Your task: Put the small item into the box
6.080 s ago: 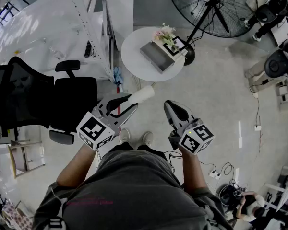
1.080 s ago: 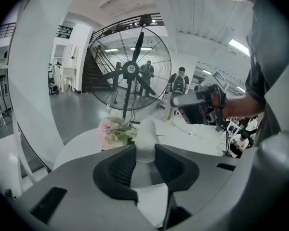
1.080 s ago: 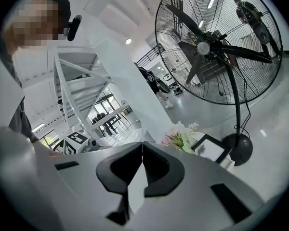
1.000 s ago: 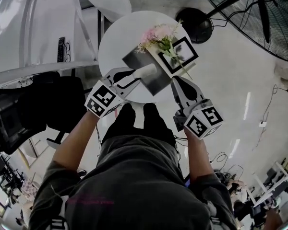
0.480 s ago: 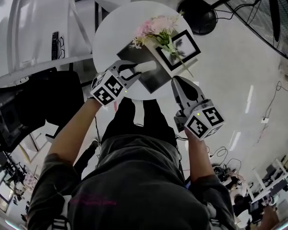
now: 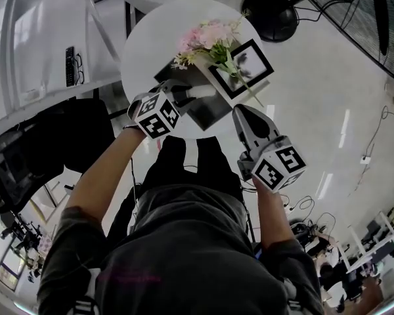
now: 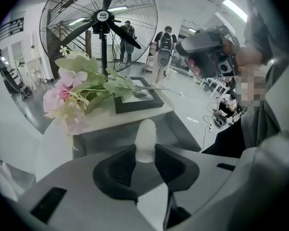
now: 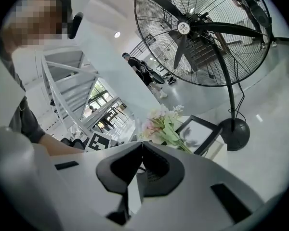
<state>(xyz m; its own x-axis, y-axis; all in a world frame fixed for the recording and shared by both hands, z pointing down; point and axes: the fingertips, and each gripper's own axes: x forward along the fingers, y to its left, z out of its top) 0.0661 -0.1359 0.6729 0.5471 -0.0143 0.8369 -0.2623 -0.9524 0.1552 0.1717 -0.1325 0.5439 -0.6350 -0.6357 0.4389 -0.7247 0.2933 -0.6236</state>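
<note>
A small white cylinder-shaped item sits between the pads of my left gripper, which is shut on it. The item hangs over the open grey box on the round white table. My right gripper is shut and holds nothing; it hovers at the table's near right edge, beside the box. Pink flowers and a black picture frame lie across the box's far side.
A large black floor fan stands behind the table, its round base on the floor. A black office chair and white shelving are at the left. People stand far off behind the fan.
My left gripper has carried the white item forward and to the right, from the box's near edge to over its inside. The right gripper has barely moved.
</note>
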